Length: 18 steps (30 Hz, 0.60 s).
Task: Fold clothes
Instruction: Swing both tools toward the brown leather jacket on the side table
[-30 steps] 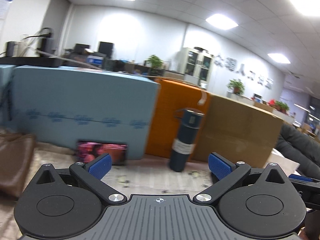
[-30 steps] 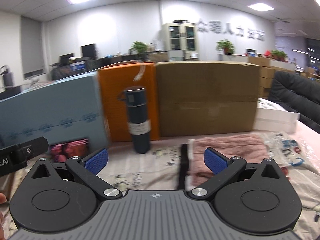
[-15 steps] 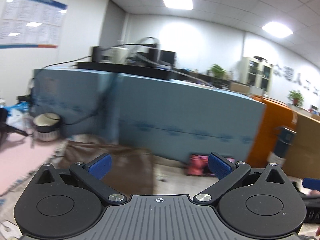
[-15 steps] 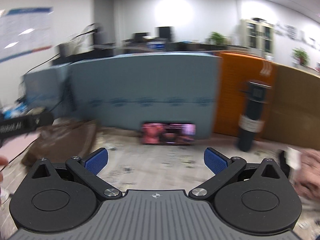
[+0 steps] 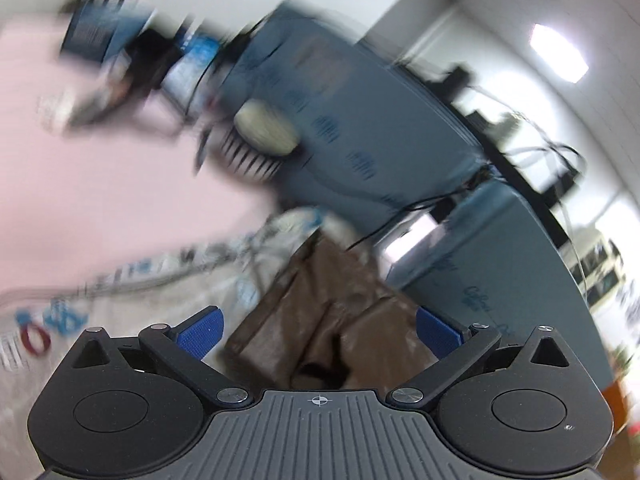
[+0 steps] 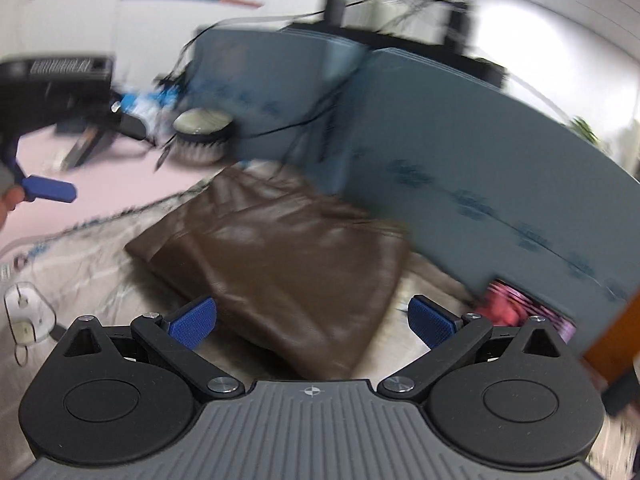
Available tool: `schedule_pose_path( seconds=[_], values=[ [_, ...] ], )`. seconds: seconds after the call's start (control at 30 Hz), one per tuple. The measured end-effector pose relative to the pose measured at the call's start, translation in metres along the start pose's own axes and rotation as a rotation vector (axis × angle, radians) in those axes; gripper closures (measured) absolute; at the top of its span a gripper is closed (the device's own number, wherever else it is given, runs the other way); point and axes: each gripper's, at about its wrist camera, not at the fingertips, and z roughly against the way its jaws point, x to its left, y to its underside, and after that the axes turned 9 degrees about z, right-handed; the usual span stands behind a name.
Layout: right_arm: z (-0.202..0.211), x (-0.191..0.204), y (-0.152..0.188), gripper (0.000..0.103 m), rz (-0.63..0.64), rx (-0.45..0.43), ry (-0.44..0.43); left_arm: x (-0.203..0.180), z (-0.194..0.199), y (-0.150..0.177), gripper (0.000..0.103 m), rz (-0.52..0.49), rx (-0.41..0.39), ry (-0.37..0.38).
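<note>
A brown leather-like garment (image 6: 280, 256) lies folded on the newspaper-covered table; it also shows in the left wrist view (image 5: 332, 320), blurred. My right gripper (image 6: 312, 320) is open and empty, just in front of the garment's near edge. My left gripper (image 5: 319, 330) is open and empty, tilted, right over the garment's end. The left gripper's blue fingertip (image 6: 50, 190) shows at the left edge of the right wrist view.
Blue foam boards (image 6: 460, 152) stand behind the garment. A round brush-like object (image 6: 202, 130) and cables sit at the back left on a pink surface (image 6: 100, 184). A phone with a lit screen (image 6: 520, 304) leans at the board's foot. An orange box (image 6: 616, 332) is at the right.
Both grippers have swung left and tipped down, from facing the boxes and bottle to facing the brown garment. The left view has rolled and is strongly blurred. Both stayed open.
</note>
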Motion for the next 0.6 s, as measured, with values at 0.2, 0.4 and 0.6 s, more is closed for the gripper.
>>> schedule_pose_path(
  seconds=[0.2, 0.4, 0.6],
  values=[
    [-0.052, 0.037, -0.012, 0.0, 0.106, 0.069, -0.045, 0.048, -0.032, -0.006, 0.001, 0.238, 0.182, 0.093],
    [-0.086, 0.061, -0.015, 0.0, 0.164, 0.121, -0.014, 0.08, -0.074, 0.002, 0.001, 0.419, 0.315, 0.118],
    [-0.087, 0.059, -0.021, 0.001, 0.15, 0.095, 0.033, 0.075, -0.096, 0.005, 0.001, 0.485, 0.332, 0.23]
  ],
)
